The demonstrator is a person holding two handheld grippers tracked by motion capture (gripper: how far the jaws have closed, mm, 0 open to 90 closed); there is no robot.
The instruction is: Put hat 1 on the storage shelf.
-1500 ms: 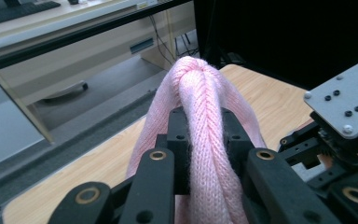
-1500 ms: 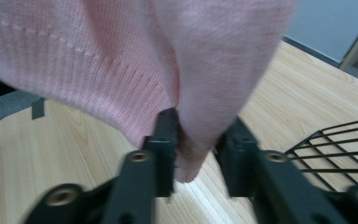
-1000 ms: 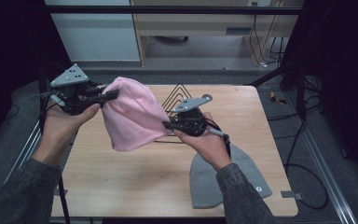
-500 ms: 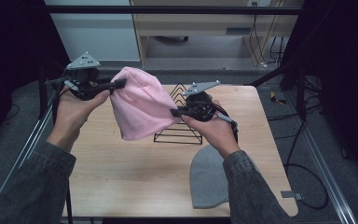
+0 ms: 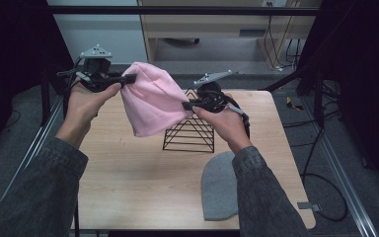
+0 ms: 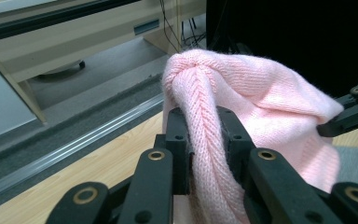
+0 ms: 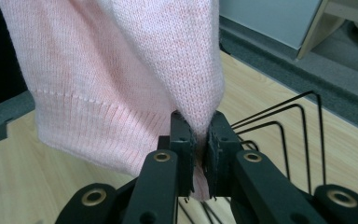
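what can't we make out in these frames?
- Wire rack, high view: its top and left part are behind the pink beanie.
- Grey beanie, high view: its right side is covered by the person's right sleeve.
- Right gripper, high view: its jaw tips are buried in pink knit.
- Left gripper, left gripper view: the pad faces are hidden by the bunched fold.
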